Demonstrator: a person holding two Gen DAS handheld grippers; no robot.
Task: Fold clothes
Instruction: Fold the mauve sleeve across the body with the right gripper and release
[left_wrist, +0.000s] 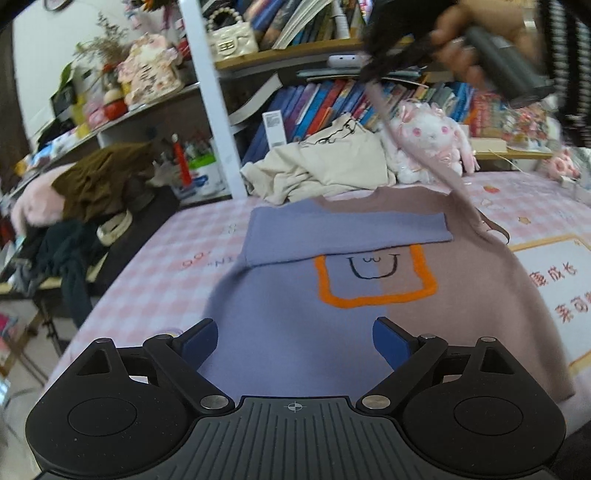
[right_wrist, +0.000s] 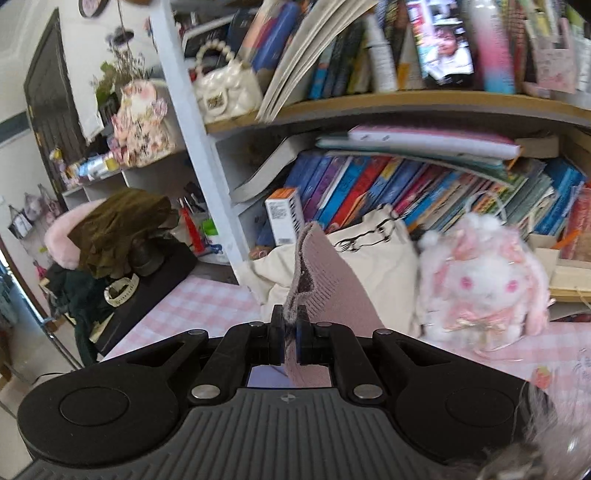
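A two-tone sweater (left_wrist: 369, 325), lavender on the left and mauve on the right with an orange-framed face, lies flat on the pink checked table (left_wrist: 155, 280). Its lavender sleeve (left_wrist: 343, 229) is folded across the chest. My left gripper (left_wrist: 295, 341) is open and empty, hovering over the sweater's lower part. My right gripper (right_wrist: 291, 341) is shut on the mauve sleeve's cuff (right_wrist: 317, 273) and holds it high above the table; in the left wrist view the sleeve (left_wrist: 424, 147) stretches up from the right shoulder toward the hand at the top right.
A cream garment (left_wrist: 325, 166) and a white-pink plush rabbit (left_wrist: 432, 140) lie behind the sweater against a bookshelf (right_wrist: 406, 107). Dark clothes (left_wrist: 74, 236) pile at the table's left edge. A printed card (left_wrist: 554, 288) lies at the right.
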